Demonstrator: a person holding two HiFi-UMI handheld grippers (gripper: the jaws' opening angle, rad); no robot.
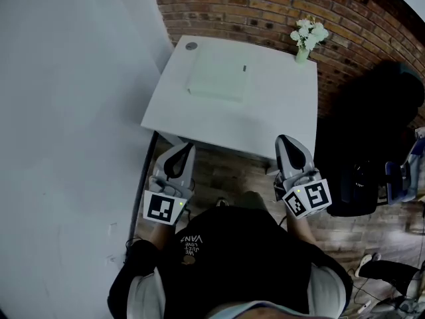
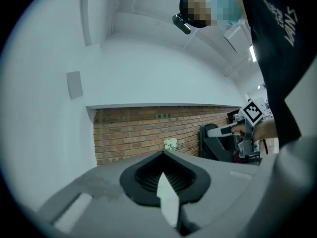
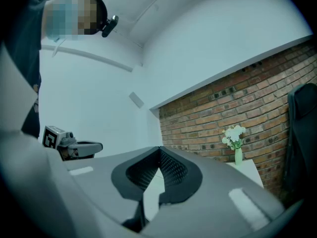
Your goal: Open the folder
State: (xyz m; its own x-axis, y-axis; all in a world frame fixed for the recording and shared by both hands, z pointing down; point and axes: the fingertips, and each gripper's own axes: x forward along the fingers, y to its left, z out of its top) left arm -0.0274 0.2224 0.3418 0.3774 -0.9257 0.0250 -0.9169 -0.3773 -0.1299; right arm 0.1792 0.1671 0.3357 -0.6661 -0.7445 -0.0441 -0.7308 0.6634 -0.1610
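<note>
Jaws of my left gripper [image 1: 188, 146] and right gripper [image 1: 282, 138] are sitting together, empty; folder [image 1: 219, 75] is lying ahead by the table's [image 1: 199, 128] far-left corner, nearer my left.

Worktop [image 1: 279, 111]: white, smooth, matt, with the look of laminate.
Folder [image 1: 219, 78]: pale, smooth cover with a faint satin finish; plastic or card, cannot tell.
Far wall [image 1: 265, 5]: bare red brick, rough, with sunken mortar lines.
Left wall [image 1: 66, 111]: white paint, smooth and matt.
Floor [image 1: 219, 171]: wood-look planks, grained, dull sheen.
Left gripper [image 1: 188, 146] and right gripper [image 1: 285, 139]: grey moulded plastic shells, matt.
Fingers [image 3: 175, 171]: black ribbed lining, matt.
Vase [image 1: 302, 55]: pale green, smooth.
Shirt [image 1: 232, 258]: black cloth, matt, printed.
</note>
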